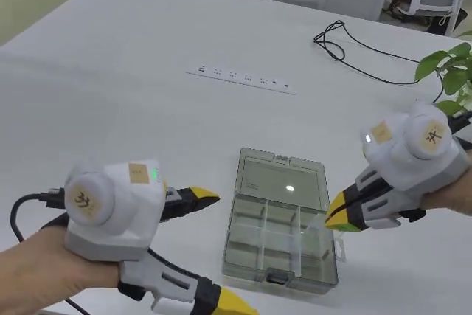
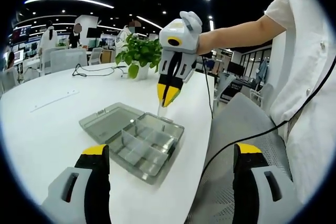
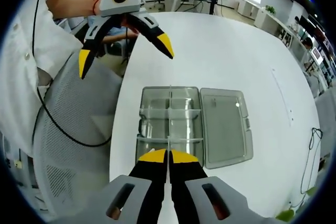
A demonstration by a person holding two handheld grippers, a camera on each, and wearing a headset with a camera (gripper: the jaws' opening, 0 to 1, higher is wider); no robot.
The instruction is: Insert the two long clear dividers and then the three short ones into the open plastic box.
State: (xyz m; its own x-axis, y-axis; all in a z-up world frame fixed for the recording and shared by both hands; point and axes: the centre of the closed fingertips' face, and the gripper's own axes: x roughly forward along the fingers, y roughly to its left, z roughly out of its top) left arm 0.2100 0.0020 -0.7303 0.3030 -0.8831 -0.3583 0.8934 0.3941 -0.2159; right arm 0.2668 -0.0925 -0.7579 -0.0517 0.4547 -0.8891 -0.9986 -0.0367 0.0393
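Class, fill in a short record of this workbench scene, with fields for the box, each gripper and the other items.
Box: clear plastic box, lid open flat, fitted dividers inside
Left gripper: open, empty, apart from box
Right gripper: shut on clear divider over box
Also on table: power strip, black cable

We see a smoky clear plastic box [image 1: 243, 267] lying flat on the white table [image 1: 110, 94], its hinged lid [image 1: 284, 178] open flat on the far side, clear dividers [image 1: 265, 219] standing inside in a grid, a further clear divider [image 3: 169, 129] upright on edge over the tray, pinched in the right gripper [image 3: 169, 156]
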